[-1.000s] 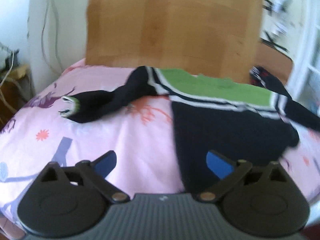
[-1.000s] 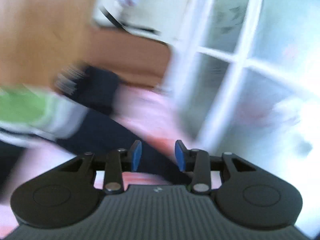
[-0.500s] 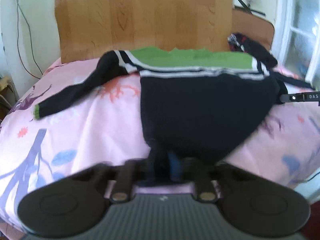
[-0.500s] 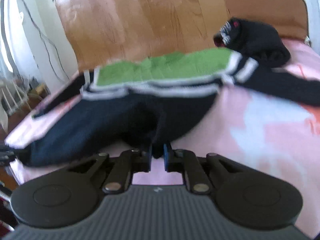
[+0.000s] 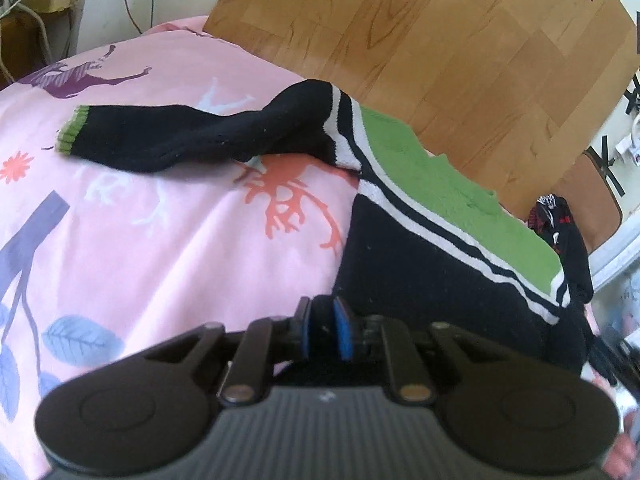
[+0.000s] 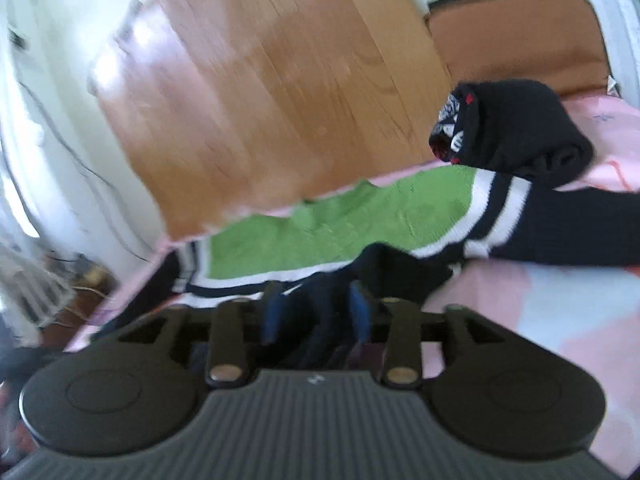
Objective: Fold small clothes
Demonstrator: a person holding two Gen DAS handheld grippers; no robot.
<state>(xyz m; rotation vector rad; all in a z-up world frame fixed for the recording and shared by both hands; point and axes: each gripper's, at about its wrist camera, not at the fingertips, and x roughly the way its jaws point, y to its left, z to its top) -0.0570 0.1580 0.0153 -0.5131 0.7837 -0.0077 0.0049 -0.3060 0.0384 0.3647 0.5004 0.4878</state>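
A small black sweater (image 5: 420, 272) with a green yoke and white stripes lies on the pink printed bedcover (image 5: 160, 240). Its left sleeve (image 5: 192, 136) stretches out left with a green cuff. My left gripper (image 5: 325, 326) is shut on the sweater's bottom hem at its left corner. In the right wrist view the sweater (image 6: 340, 224) shows its green yoke and right sleeve (image 6: 580, 232). My right gripper (image 6: 316, 312) holds bunched black hem fabric between its blue pads, jaws a little apart around it.
A wooden headboard (image 5: 420, 48) stands behind the bed. A second folded black garment (image 6: 516, 128) with a red and white print lies at the far right of the bed (image 5: 560, 232). Cables and a box sit on the floor at left (image 5: 36, 4).
Both grippers closed on the sweater's bottom hem and carried it up toward the green yoke. The right gripper's jaws now stand wider around thicker fabric.
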